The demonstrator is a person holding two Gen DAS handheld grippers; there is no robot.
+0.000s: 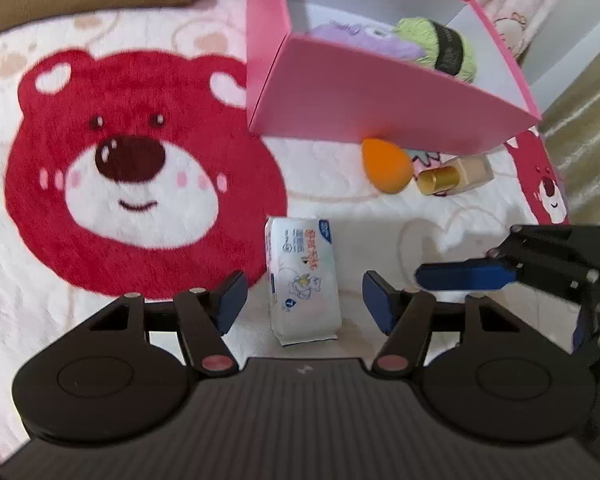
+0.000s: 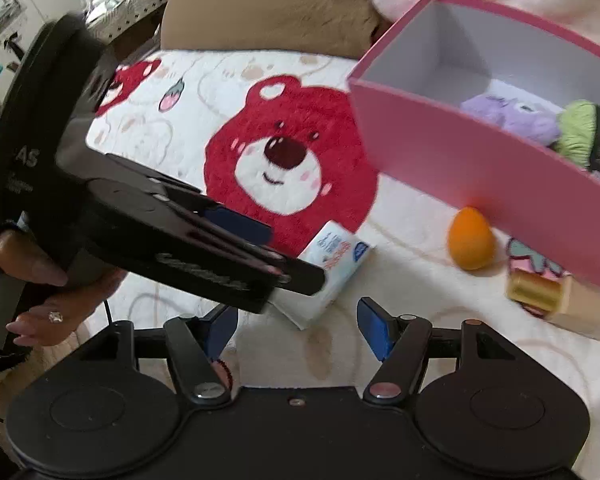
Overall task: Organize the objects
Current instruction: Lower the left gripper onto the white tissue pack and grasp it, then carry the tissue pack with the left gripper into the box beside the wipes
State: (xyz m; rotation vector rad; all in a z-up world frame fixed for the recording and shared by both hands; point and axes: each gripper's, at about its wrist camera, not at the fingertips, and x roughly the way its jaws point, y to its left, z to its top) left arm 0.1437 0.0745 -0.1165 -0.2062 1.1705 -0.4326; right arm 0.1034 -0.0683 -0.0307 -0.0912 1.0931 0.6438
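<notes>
Now your left gripper hovers, fingers spread around the tissue pack; close, then lift into the pink box. Right gripper spread, empty.

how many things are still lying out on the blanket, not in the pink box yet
3: the tissue pack between the left gripper fingers, the orange sponge by the pink box, and the gold-capped bottle beside it. The box may hide others.
</notes>
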